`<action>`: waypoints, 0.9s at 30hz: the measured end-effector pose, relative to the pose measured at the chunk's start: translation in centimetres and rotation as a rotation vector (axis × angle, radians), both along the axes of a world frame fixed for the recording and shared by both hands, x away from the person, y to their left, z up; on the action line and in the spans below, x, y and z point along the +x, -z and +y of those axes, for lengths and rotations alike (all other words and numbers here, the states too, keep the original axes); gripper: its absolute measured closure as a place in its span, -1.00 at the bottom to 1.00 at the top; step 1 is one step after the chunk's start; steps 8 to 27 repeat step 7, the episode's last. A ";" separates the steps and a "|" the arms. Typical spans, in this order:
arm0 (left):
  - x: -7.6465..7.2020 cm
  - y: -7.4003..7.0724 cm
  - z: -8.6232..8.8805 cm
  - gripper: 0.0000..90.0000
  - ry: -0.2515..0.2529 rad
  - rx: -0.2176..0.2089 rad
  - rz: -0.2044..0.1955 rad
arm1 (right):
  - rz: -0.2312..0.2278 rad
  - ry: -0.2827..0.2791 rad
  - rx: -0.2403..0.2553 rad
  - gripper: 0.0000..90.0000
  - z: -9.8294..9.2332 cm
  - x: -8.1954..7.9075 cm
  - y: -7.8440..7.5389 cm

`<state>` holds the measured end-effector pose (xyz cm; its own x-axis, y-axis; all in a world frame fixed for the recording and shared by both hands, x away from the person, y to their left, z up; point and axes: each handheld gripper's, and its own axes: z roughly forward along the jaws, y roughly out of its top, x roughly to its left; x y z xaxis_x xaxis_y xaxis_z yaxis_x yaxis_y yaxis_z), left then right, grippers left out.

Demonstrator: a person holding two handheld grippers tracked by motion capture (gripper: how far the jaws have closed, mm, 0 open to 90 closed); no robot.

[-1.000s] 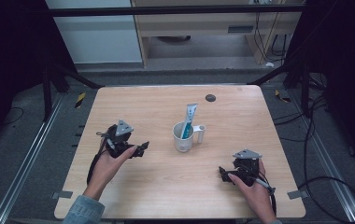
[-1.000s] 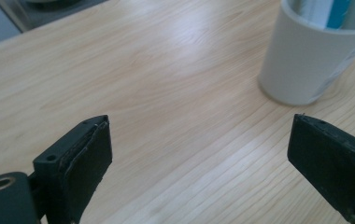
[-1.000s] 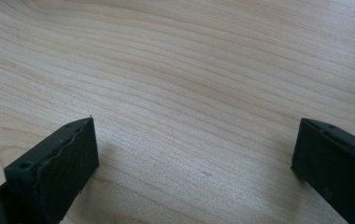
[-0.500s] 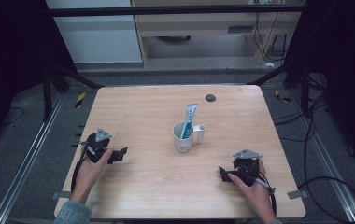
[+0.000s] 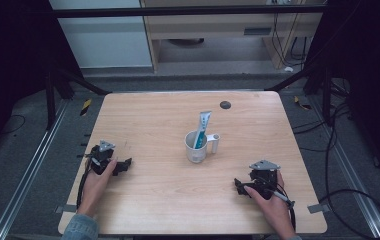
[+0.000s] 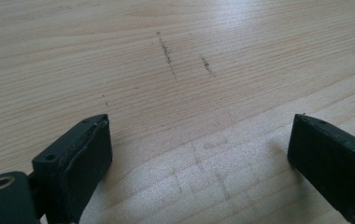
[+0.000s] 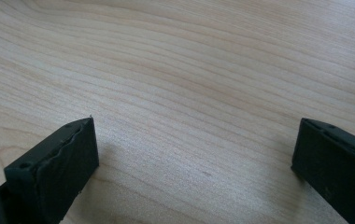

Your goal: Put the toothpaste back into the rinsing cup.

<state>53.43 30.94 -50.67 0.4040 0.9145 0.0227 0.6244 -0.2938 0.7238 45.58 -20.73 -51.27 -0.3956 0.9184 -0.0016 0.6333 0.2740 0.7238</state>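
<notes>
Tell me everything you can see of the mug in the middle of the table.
The mug is white, looks like plastic or ceramic, and stands upright near the middle of the wooden table. Its handle sticks out toward the table's right side. A tube of toothpaste, white with teal print, stands inside it, leaning against the rim and rising above it. Nothing else touches the mug; both grippers rest well away from it.

The cup [image 5: 196,147] hides the toothpaste tube's [image 5: 203,125] lower end.

No legible text, not even on the toothpaste tube [image 5: 203,129].
</notes>
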 end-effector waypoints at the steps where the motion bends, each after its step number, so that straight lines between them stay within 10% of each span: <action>1: 0.0 0.0 0.0 -0.89 0.003 0.002 0.003 | -0.001 -0.001 -0.001 -0.99 0.0 0.0 0.0; 27: 0.1 0.0 -0.1 -1.00 -0.023 0.005 0.019 | 0.000 -0.001 0.000 -0.99 0.0 0.0 0.0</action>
